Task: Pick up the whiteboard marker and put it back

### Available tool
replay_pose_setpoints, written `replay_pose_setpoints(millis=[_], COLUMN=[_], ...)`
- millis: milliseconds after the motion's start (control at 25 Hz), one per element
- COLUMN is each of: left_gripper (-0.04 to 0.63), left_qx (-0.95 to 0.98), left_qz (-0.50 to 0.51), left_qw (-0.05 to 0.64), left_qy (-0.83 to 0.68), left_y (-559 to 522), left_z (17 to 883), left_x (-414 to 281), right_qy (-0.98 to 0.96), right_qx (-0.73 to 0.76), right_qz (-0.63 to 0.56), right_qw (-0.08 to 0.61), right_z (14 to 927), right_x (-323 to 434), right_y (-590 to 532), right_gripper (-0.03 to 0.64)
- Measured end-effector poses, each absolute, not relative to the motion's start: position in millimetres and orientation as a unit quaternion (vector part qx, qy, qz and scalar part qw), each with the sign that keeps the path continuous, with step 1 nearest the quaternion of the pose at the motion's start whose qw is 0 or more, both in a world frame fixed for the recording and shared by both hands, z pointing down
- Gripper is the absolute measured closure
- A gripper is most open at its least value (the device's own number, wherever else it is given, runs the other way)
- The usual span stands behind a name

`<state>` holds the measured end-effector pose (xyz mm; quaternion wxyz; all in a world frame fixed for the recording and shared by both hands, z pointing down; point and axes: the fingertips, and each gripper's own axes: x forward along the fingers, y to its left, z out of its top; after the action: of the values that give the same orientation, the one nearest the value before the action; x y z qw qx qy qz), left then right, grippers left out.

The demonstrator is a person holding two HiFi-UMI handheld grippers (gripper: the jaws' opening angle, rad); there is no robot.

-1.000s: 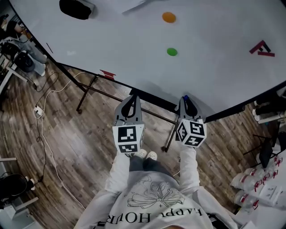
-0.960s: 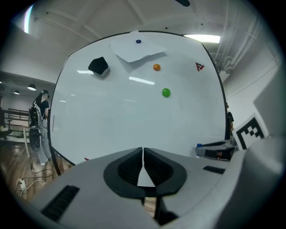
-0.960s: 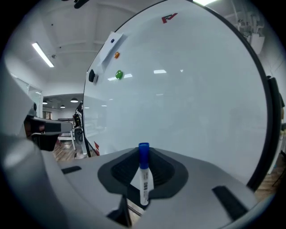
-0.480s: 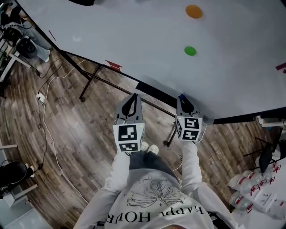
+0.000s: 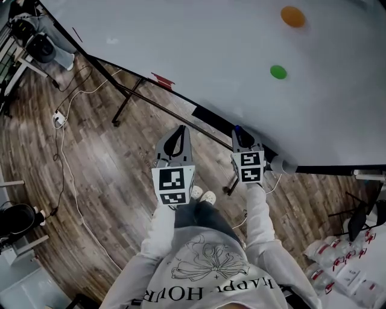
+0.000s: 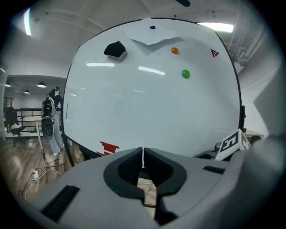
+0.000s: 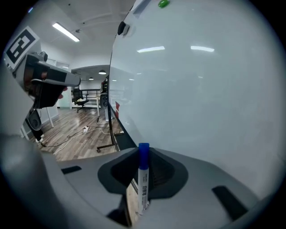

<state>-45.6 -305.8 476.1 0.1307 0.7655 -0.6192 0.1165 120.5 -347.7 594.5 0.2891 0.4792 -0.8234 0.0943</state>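
While left gripper fingers press together, right gripper fingers pinch the whiteboard marker.

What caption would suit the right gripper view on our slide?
The right gripper holds a blue-capped white whiteboard marker in its jaws beside the white whiteboard.

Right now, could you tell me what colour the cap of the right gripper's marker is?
Blue, atop the white-barrelled whiteboard marker; clearest in the right gripper view.

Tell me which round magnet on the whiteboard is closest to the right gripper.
The green magnet: it sits lower on the whiteboard than the orange magnet, so nearer the right gripper holding the marker.
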Motion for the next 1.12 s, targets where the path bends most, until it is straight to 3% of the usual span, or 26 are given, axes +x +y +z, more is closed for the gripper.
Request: replay_pose_setpoints(millis=[760, 1120], left_gripper=[0.583, 0.583], left_qx=[0.746, 0.743], left_qz=[0.121, 0.122], left_qw=[0.149, 0.151], left_qy=[-0.638, -0.641], left_y=[-302.2, -302.9], left_z=[493.3, 494.8], left_x=[-65.5, -68.8], right_qy=[-0.783, -0.784], right_qx=[0.408, 0.383], right_qz=[-0.053, -0.008], right_qw=[0.467, 0.489], right_z=[601.9, 643.3], right_x=[94.2, 100.0], right_y=[-355.0, -359.4], right_gripper=[0.554, 0.547])
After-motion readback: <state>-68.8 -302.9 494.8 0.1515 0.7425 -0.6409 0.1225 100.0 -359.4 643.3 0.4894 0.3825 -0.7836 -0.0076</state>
